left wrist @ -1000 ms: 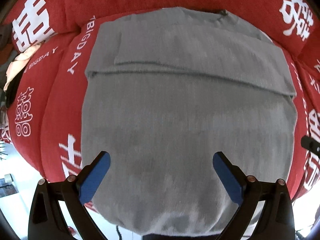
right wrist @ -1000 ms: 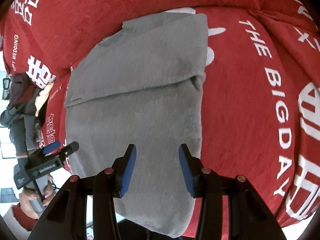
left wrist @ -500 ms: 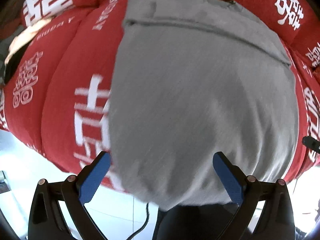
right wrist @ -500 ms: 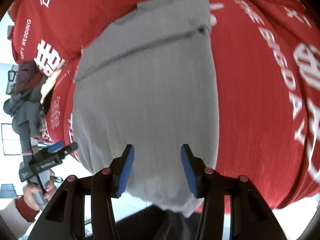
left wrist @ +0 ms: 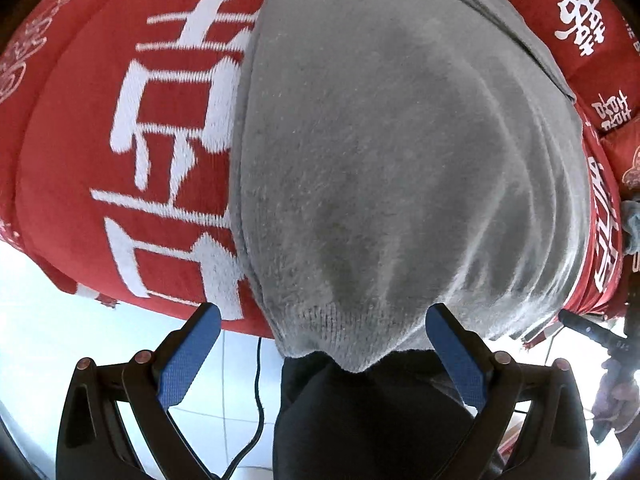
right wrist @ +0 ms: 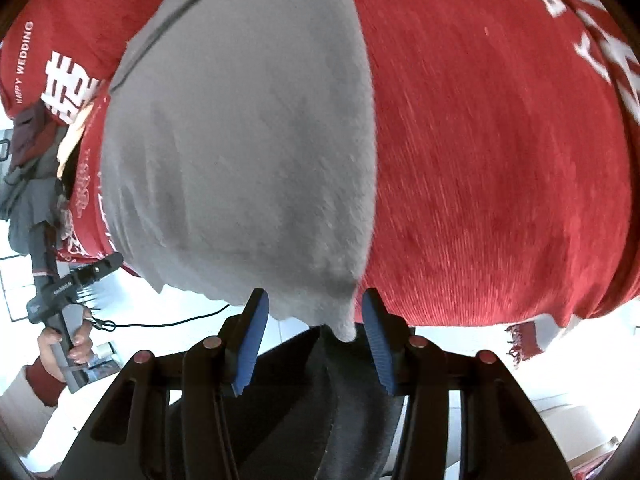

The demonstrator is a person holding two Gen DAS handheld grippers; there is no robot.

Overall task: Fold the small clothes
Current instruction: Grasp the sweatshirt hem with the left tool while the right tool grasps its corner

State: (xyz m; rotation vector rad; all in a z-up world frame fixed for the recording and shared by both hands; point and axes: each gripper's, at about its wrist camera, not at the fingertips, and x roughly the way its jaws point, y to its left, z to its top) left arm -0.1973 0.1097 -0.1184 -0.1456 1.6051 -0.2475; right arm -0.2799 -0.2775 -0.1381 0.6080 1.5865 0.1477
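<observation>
A grey knitted garment (left wrist: pixel 400 160) lies flat on a red blanket (left wrist: pixel 132 128) with white lettering, its ribbed hem (left wrist: pixel 344 328) at the blanket's near edge. My left gripper (left wrist: pixel 322 320) hangs wide open over that hem, both blue pads clear of the cloth. In the right wrist view the same grey garment (right wrist: pixel 248 152) ends in a drooping right corner (right wrist: pixel 344 326). My right gripper (right wrist: pixel 314 300) stands half open around that corner, with neither pad pressing on it.
The red blanket (right wrist: pixel 500 160) drops off at a fringed edge (right wrist: pixel 520 340) above a white tiled floor with a black cable (left wrist: pixel 256 392). A person's dark clothing (left wrist: pixel 360 420) is just below the hem. A heap of clothes (right wrist: pixel 28 168) lies far left.
Both grippers have drawn back and down towards the blanket's near edge. The garment's hem, earlier under the fingers, now sits between the jaws. The right jaws stand slightly wider.
</observation>
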